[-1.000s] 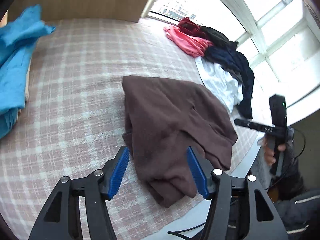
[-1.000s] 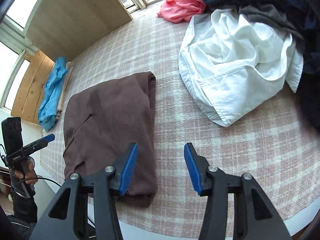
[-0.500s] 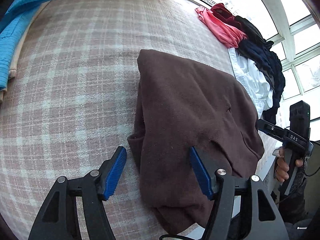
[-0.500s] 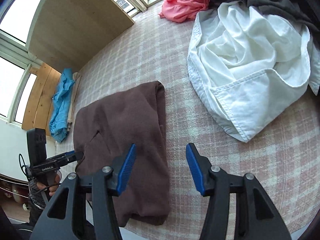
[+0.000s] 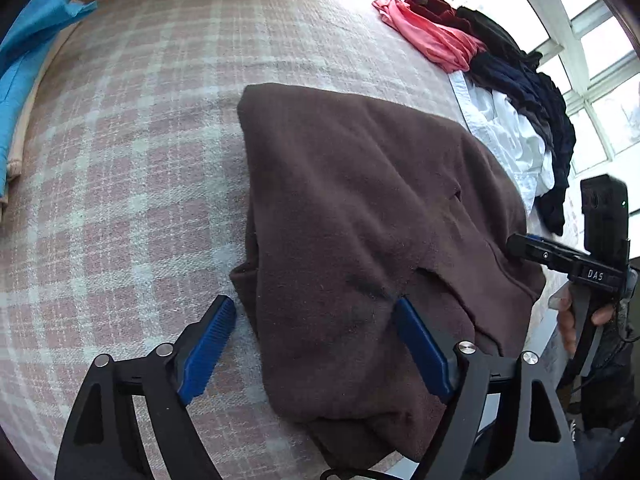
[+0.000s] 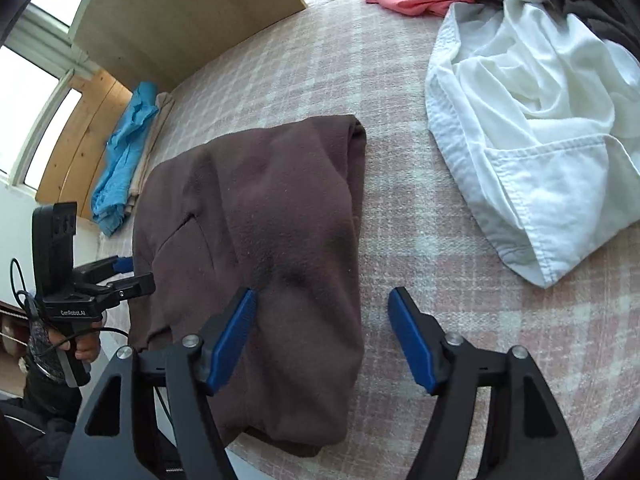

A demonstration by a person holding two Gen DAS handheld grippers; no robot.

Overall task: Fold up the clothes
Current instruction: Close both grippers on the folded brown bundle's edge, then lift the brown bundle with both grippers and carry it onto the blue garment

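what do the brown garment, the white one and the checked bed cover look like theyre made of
Brown garment: looks like fleece or brushed knit, matte with a fuzzy nap and soft, thick folds. White garment: seems a woven cotton, smooth, with crisp creases and stitched hems. Checked bed cover: appears to be a woven pink and pale plaid cloth, slightly rough and matte; the fibre cannot be told.

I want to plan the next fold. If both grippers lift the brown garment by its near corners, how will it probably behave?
The brown garment looks thick and fleecy, so it will probably sag and drape, not stay flat. It lies in several layers, which may slide apart if only the top one is pinched. Its matte nap suggests that the left gripper and right gripper pads will not slip easily.
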